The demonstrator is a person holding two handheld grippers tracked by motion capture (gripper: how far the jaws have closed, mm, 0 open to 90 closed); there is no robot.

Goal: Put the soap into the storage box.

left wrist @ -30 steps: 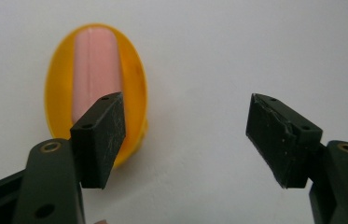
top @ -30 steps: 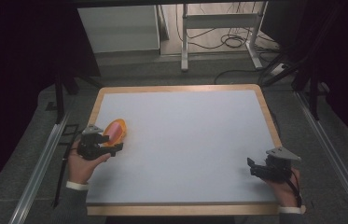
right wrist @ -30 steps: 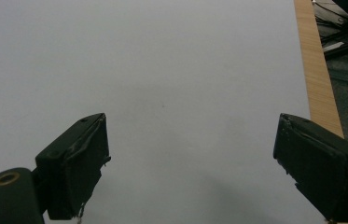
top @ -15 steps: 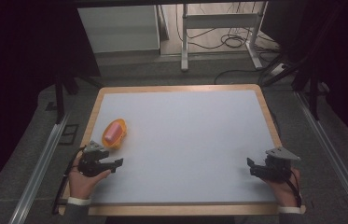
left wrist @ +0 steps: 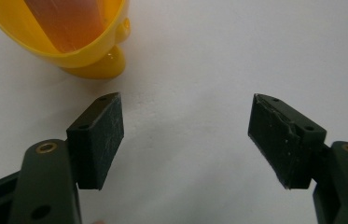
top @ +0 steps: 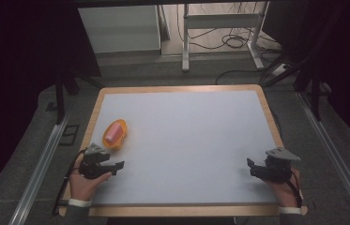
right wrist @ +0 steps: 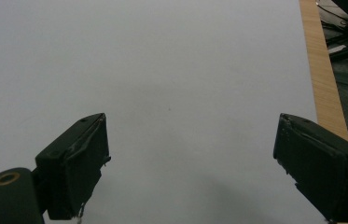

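Here the yellow cup (left wrist: 64, 39) (pink inside) lies at eleven o'clock beyond the left gripper (left wrist: 185, 140), both grippers' jaws spread, empty.

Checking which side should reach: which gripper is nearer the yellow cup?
Left. The left gripper sits just short of the yellow cup, open and apart from it; the right gripper is across the table.

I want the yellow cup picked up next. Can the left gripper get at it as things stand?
Probably yes. The left gripper sits just short of the yellow cup, jaws open, with bare table between them.
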